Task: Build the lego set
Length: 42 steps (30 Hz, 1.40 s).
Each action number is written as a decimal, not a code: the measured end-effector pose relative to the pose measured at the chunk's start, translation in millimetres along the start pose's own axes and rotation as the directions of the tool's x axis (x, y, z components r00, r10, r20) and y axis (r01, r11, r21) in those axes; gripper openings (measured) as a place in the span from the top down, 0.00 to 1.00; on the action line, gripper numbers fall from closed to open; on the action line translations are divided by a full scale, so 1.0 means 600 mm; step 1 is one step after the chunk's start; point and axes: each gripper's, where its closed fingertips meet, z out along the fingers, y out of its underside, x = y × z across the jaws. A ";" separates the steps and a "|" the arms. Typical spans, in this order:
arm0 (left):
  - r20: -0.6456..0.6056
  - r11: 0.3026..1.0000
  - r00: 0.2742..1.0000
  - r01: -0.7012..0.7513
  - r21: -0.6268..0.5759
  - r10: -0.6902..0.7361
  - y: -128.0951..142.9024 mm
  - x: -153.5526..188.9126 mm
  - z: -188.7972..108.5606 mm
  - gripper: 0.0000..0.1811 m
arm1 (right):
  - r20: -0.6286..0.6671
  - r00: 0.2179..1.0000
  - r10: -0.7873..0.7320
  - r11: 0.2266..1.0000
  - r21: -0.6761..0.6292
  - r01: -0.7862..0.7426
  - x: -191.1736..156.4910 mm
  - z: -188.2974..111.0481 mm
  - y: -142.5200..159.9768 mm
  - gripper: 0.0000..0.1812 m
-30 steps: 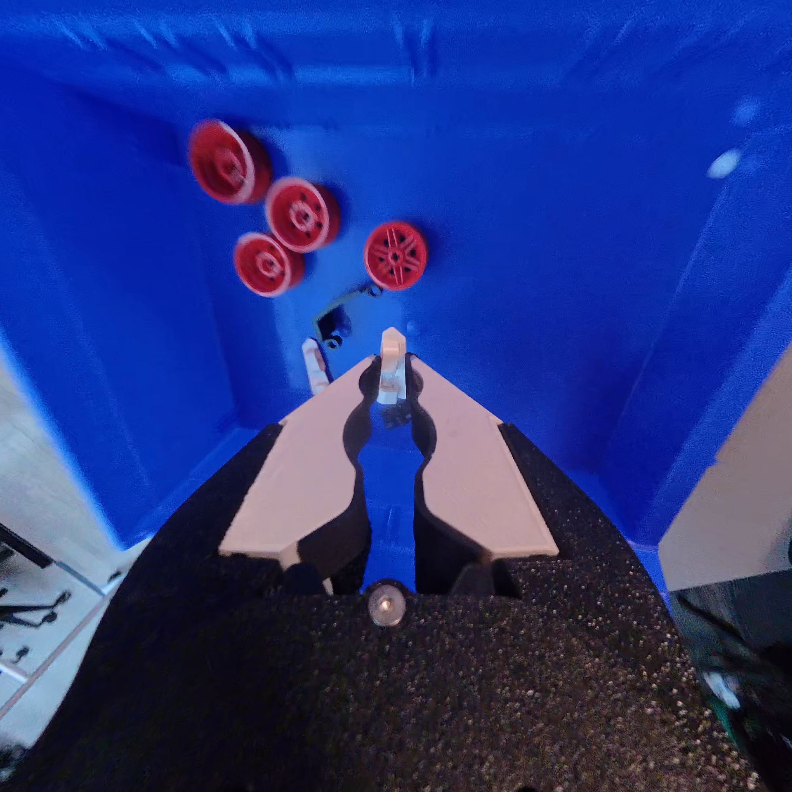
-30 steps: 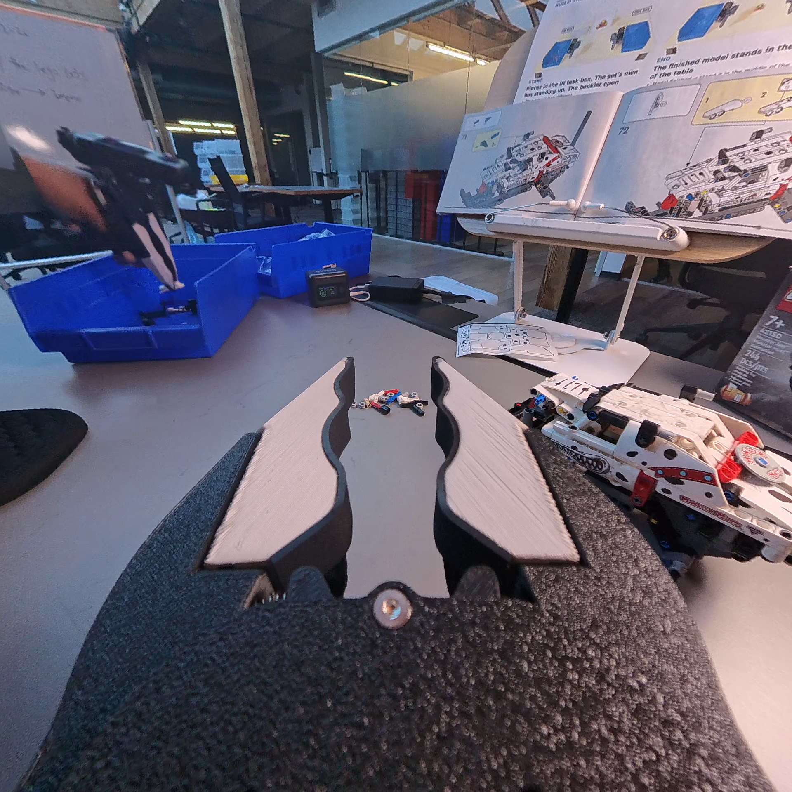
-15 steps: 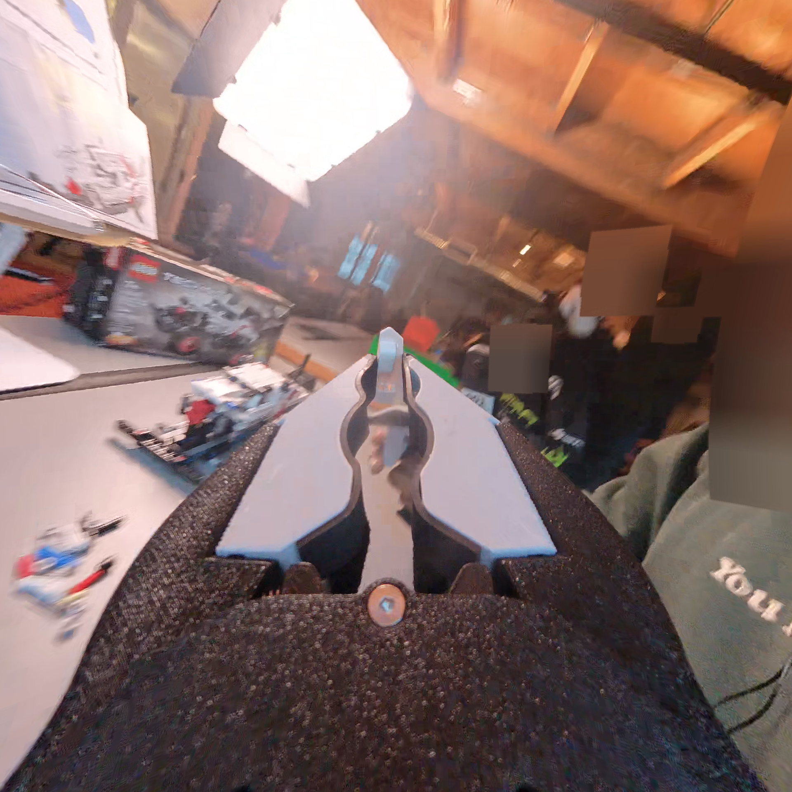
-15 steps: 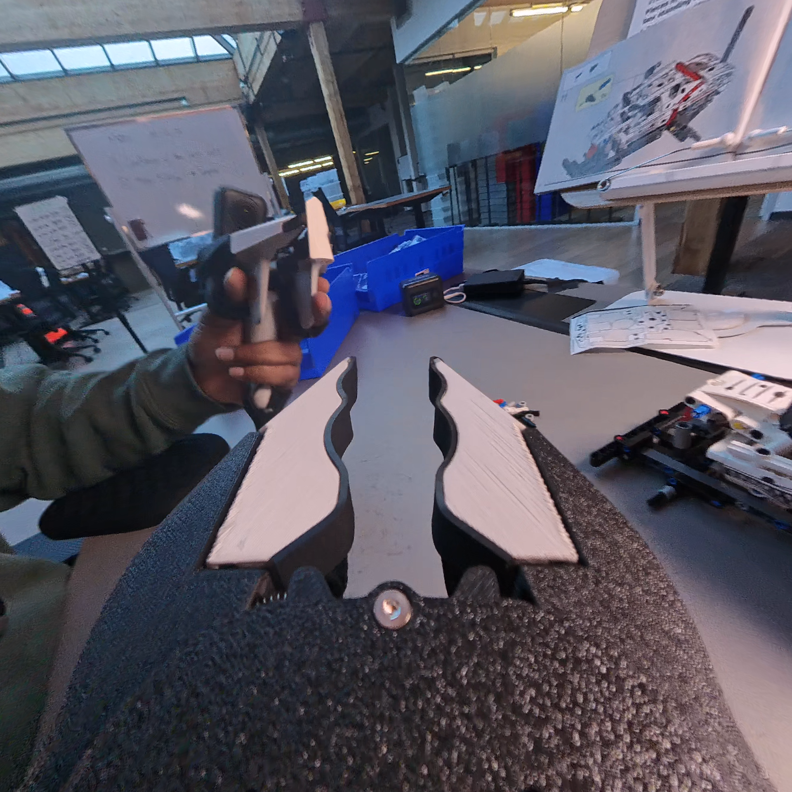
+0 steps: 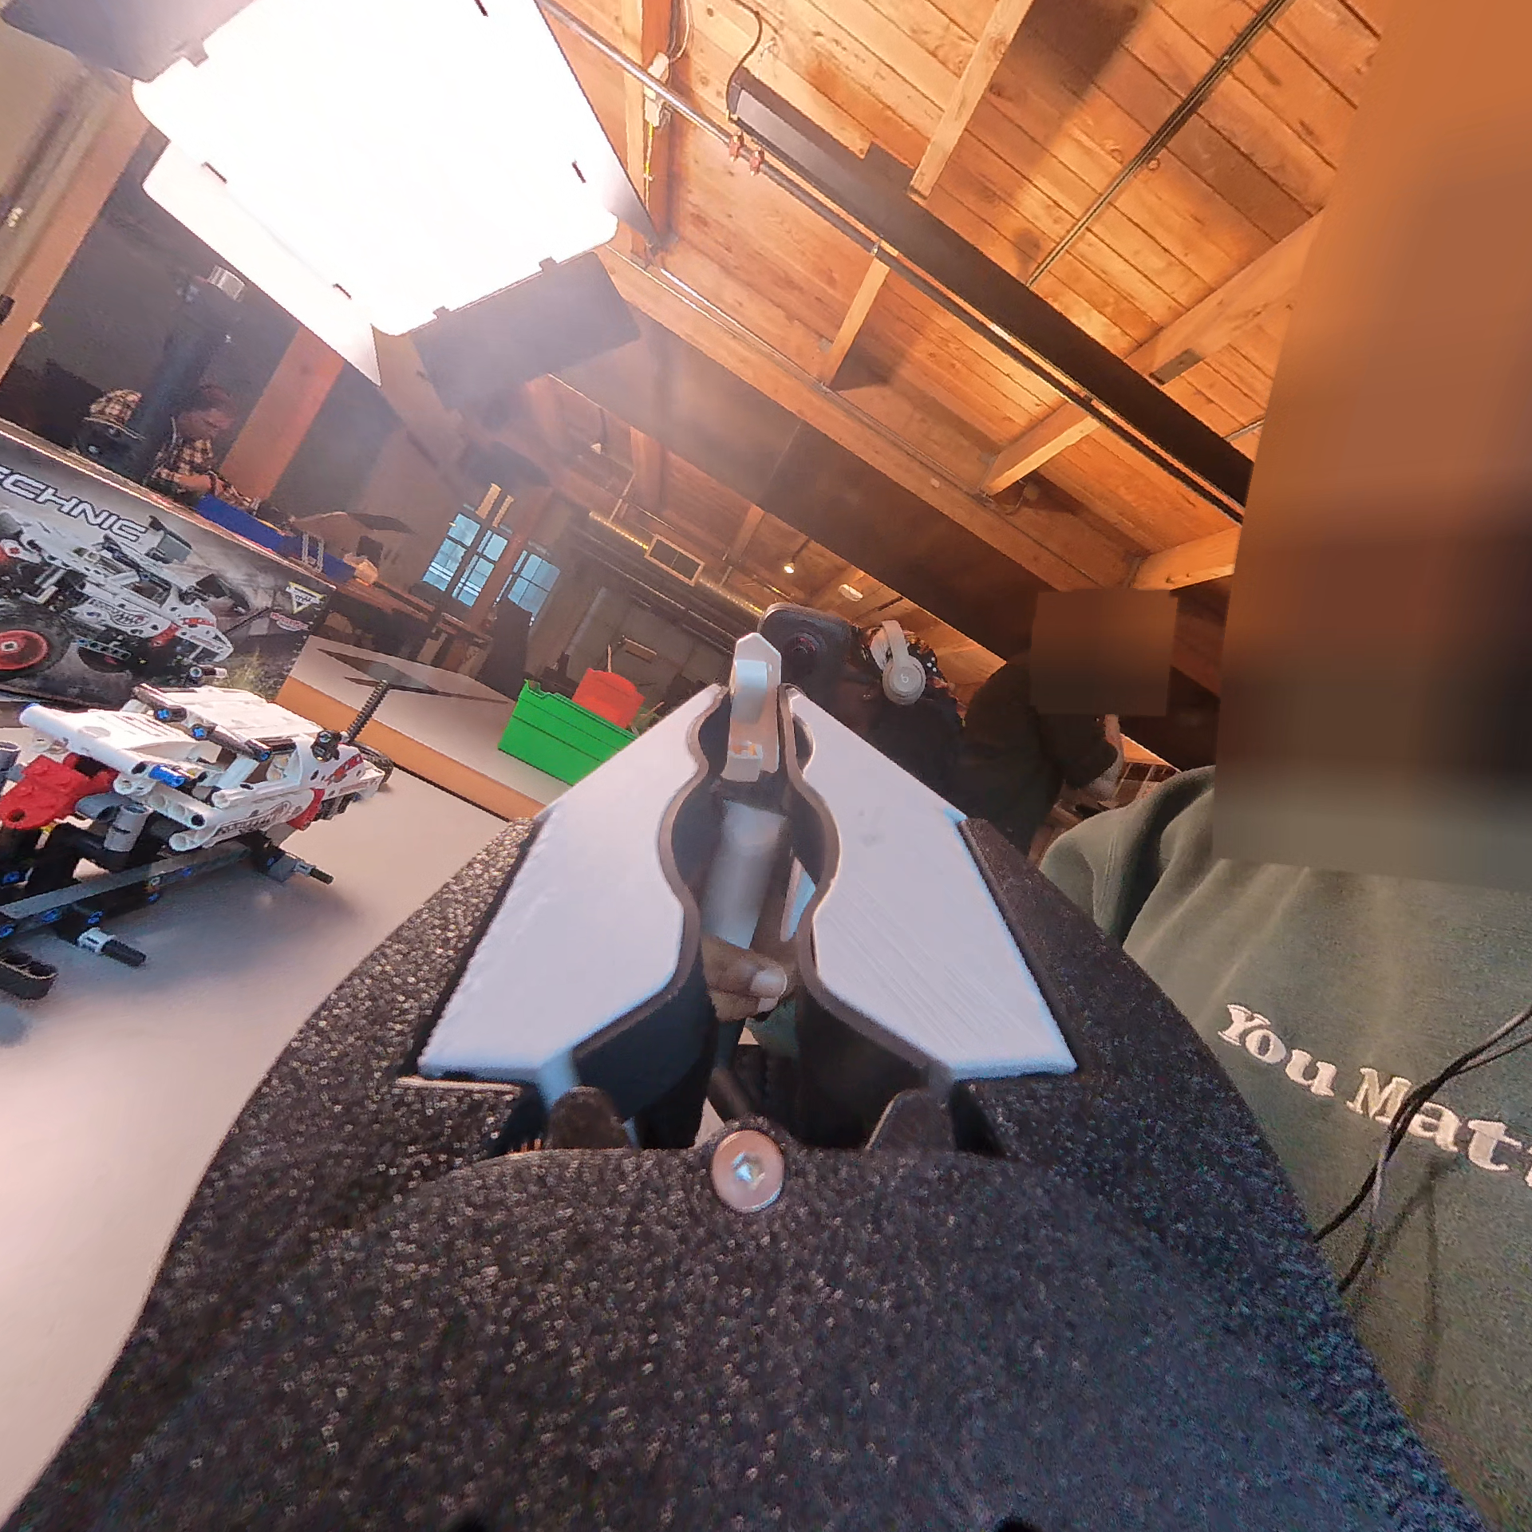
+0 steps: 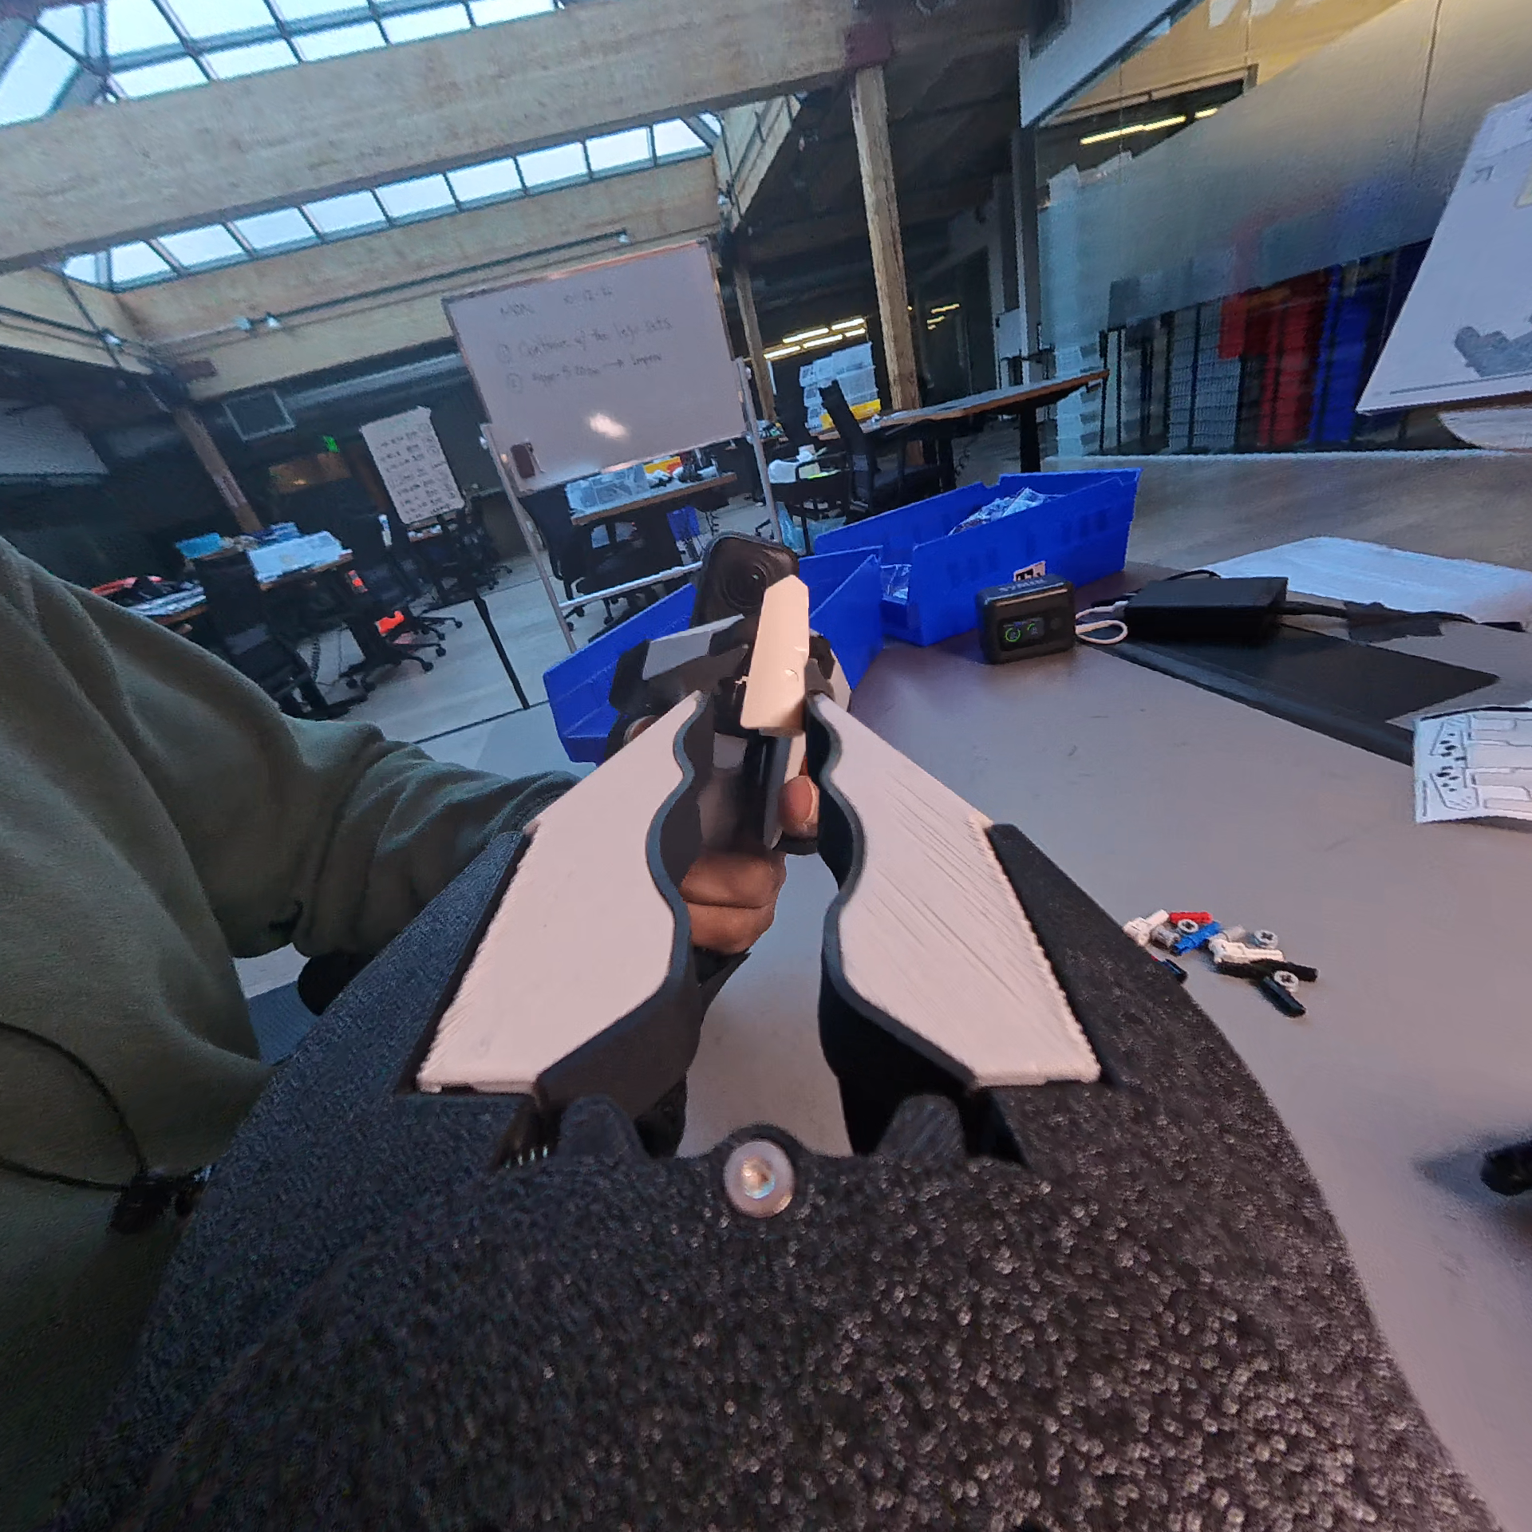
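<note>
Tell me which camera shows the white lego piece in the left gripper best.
The right wrist view: the white lego piece shows its broad side, sticking up between the right gripper fingertips. The left wrist view shows the piece edge-on, pinched at the left gripper tips, lower end hidden.

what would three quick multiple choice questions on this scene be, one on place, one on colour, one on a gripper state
1. Where does the half-built truck stand?
A. on the grey table
B. in a blue bin
C. on the floor

2. What colour is the piece in the left gripper?
A. red
B. white
C. black

3. How is the right gripper set?
A. shut on a wheel
B. shut on nothing
C. open

Answers:
1 A, it sits on the table in front of the box.
2 B, a white part sticks up from the closed fingertips.
3 C, a clear gap shows between its fingers, which hold nothing.
</note>
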 end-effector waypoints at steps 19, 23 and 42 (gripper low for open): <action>0.135 0.736 0.830 -0.390 -0.554 0.541 0.060 -0.062 -0.060 0.77 | 0.057 0.560 -0.826 0.450 -0.532 0.717 0.083 -0.048 0.077 0.92; 0.125 0.675 0.792 -0.412 -0.612 0.597 0.072 -0.071 -0.069 0.79 | 0.111 0.523 -0.845 0.393 -0.533 0.749 0.080 -0.040 0.093 0.92; 0.011 0.668 0.826 -0.449 -0.594 0.564 0.085 -0.027 -0.053 0.94 | 0.147 0.750 -0.645 0.670 -0.363 0.647 0.013 -0.011 0.096 0.92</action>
